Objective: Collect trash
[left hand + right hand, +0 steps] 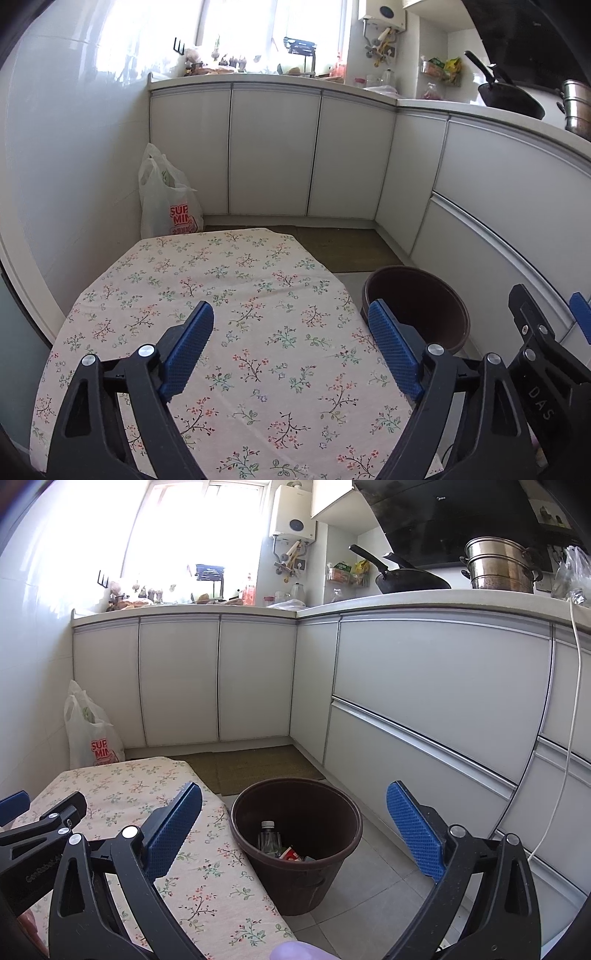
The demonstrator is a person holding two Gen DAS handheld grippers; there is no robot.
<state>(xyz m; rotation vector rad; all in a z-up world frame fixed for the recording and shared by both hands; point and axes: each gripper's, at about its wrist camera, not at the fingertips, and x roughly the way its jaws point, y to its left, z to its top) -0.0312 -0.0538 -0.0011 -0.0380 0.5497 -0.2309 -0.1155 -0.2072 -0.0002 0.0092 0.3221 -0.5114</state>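
A brown plastic bin (295, 871) stands on the floor to the right of the table; its rim shows in the left wrist view (436, 284). Inside it lie a clear plastic bottle (267, 840) and a red-and-white wrapper (291, 854). My left gripper (290, 323) is open and empty above the floral tablecloth (229, 280). My right gripper (293, 805) is open and empty above the bin. The right gripper shows at the right edge of the left wrist view (546, 321). The left gripper shows at the left edge of the right wrist view (37, 816).
A white shopping bag (166, 199) stands on the floor in the far left corner. White cabinets (424, 686) run along the back and right. A wok (410, 579) and a steel pot (498, 566) sit on the counter. A white cable (565, 746) hangs down.
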